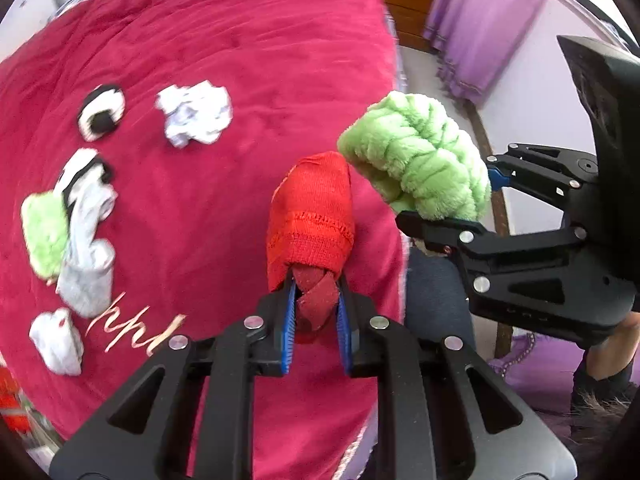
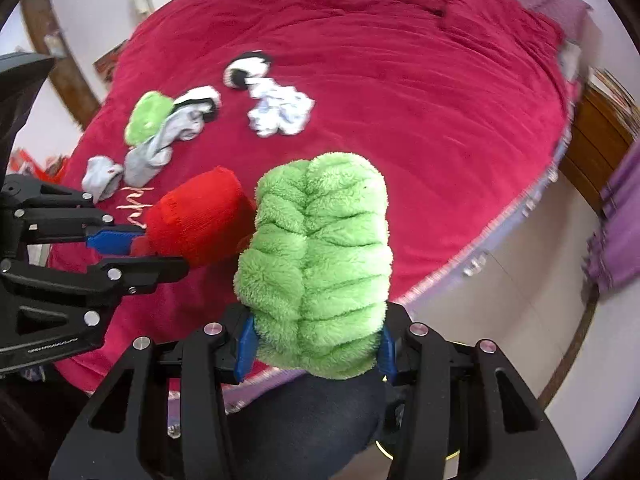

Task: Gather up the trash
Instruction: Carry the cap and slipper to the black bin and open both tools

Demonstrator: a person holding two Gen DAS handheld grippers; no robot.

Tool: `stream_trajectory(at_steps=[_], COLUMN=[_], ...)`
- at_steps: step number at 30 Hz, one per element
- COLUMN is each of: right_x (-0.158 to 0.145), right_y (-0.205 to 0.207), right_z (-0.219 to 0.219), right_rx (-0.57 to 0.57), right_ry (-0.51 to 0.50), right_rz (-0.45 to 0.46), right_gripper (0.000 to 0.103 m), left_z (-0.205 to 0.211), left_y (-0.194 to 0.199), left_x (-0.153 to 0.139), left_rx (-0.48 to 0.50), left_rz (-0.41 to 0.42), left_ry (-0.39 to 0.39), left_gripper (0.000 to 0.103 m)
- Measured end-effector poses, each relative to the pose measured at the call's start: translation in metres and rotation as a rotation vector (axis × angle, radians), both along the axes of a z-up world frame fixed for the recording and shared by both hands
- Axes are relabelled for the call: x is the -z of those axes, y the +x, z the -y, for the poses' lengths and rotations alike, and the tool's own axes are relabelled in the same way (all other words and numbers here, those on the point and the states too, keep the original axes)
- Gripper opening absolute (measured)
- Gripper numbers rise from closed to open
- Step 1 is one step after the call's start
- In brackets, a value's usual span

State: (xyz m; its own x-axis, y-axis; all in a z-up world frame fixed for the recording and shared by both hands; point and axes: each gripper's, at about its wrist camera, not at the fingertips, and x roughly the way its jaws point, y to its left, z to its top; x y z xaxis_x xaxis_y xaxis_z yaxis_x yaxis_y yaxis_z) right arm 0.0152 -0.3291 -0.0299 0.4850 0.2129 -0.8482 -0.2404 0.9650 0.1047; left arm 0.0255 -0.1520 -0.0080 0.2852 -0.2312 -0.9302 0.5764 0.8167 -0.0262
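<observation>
Trash items, listed outward from the fingers.

Red knit sock [image 1: 310,216]: rolled bundle, clamped by its loose end between the blue pads of the left gripper [image 1: 316,320]; body projects forward beyond the fingertips, held above the bed.

Green fuzzy sock [image 2: 316,268]: plush bundle, gripped at its lower end by the right gripper [image 2: 316,348], whose fingers press into its sides; stands up past the fingertips. In the right wrist view the two bundles sit just beside each other, red one to the left, apparently touching.

Crimson blanket [image 2: 420,100]: covers the bed beyond both grippers; cursive lettering [image 1: 136,332] stitched near its close edge.

Small white paper wad [image 1: 56,340]: on the blanket, ahead-left of the left fingers, beside the lettering.

Grey sock [image 1: 86,240]: limp, beyond the wad, overlapping a second green fuzzy piece [image 1: 42,236] and a black-and-white sock [image 1: 84,168].

Crumpled white paper [image 1: 196,114]: farther out, ahead of the left fingers.

Black-and-white rolled sock [image 1: 102,112]: just left of that paper, apart from it.

Purple curtain [image 1: 480,20]: far right, past the bed edge.
</observation>
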Motion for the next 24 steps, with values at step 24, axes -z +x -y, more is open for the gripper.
stream_trajectory(at_steps=[24], right_x=[0.011], right_y=[-0.086], right_z=[0.137], right_rx=[0.416], right_ry=[-0.026], right_rz=[-0.051], right_gripper=[0.044], left_z=[0.146], left_y=[-0.032], left_x=[0.016], left_rx=[0.335], left_rz=[0.026], left_ry=[0.054], left_gripper=[0.018])
